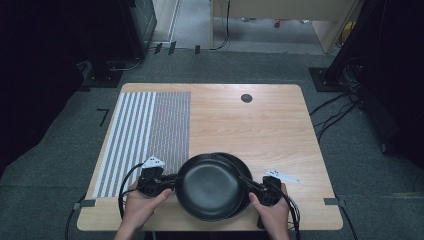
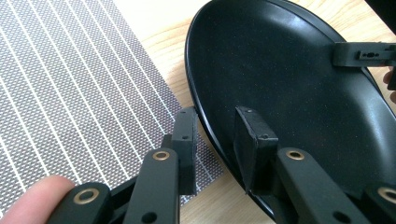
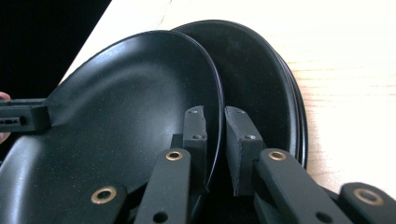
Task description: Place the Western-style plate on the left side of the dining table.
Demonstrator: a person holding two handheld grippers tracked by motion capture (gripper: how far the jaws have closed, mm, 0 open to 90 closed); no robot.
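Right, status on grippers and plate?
Left gripper and right gripper both clamp top plate's rim. More black plates stacked beneath. Striped mat alongside.

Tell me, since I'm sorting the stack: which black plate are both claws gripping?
The top black plate, nearer the person: the left claw and right claw pinch its opposite rims. The plates beneath peek out behind it.

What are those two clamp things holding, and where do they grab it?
Both hold the top black plate by its rim: the left gripper on one edge, the right gripper on the opposite edge, above another black plate.
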